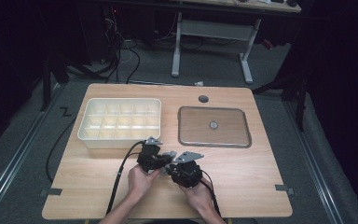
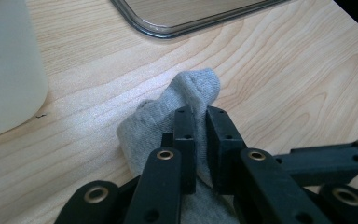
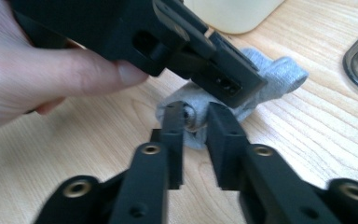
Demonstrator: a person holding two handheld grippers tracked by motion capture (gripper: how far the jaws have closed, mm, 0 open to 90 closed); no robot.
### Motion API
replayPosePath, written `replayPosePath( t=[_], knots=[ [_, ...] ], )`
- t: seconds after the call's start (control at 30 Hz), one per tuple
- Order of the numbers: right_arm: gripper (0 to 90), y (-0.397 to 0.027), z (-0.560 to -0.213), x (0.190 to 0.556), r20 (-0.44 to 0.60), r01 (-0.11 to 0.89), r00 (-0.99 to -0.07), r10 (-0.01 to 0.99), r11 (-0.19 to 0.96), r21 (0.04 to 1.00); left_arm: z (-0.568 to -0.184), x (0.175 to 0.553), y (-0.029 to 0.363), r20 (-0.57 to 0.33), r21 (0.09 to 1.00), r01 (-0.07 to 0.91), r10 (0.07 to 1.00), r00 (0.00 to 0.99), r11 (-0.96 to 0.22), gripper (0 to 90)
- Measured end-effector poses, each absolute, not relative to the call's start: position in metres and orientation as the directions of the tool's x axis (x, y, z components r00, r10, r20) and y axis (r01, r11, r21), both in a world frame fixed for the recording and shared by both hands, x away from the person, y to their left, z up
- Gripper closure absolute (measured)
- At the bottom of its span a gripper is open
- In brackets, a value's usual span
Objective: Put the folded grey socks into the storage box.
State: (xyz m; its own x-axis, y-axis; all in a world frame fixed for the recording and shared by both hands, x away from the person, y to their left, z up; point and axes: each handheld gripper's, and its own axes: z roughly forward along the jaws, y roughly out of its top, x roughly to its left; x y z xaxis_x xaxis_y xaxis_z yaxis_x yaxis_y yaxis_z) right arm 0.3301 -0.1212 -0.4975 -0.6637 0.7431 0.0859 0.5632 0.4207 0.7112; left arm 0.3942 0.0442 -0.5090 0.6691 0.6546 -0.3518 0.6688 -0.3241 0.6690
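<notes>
A small grey sock (image 2: 191, 86) lies crumpled on the wooden table (image 1: 242, 168) near its front middle. My left gripper (image 2: 200, 112) is shut on it, with cloth pinched between the narrow jaws and a rounded end sticking out past the tips. In the right gripper view the sock (image 3: 284, 72) lies under the left gripper's black body, and a hand holds that gripper. My right gripper (image 3: 196, 112) comes in from the other side and has a fold of the sock pinched between its tips. In the high view the left gripper (image 1: 164, 158) and the right gripper (image 1: 170, 168) meet tip to tip.
A white box with several compartments (image 1: 120, 122) stands just behind the left hand. A clear shallow tray (image 1: 214, 127) with a small round piece in it lies at the back right. A round hole (image 1: 203, 99) sits near the table's far edge.
</notes>
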Motion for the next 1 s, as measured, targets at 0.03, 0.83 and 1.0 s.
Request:
replayPosePath(
  t=[0.03, 0.83, 1.0],
  knots=[
    [83.9, -0.122, -0.499, 0.331, 0.086, 0.562, -0.667, 0.740, 0.424, 0.710, -0.509, 0.394, 0.045, -0.355, 0.668, 0.670, 0.653, 0.669, -0.323, 82.9],
    [87.8, -0.134, -0.515, 0.331, 0.111, 0.584, -0.677, 0.727, 0.440, 0.682, -0.506, 0.381, 0.066, -0.372, 0.711, 0.653, 0.647, 0.666, -0.263, 61.4],
    [87.6, -0.134, -0.516, 0.332, 0.107, 0.576, -0.686, 0.720, 0.447, 0.684, -0.509, 0.376, 0.065, -0.306, 0.707, 0.640, 0.687, 0.659, -0.300, 53.9]
  ],
)
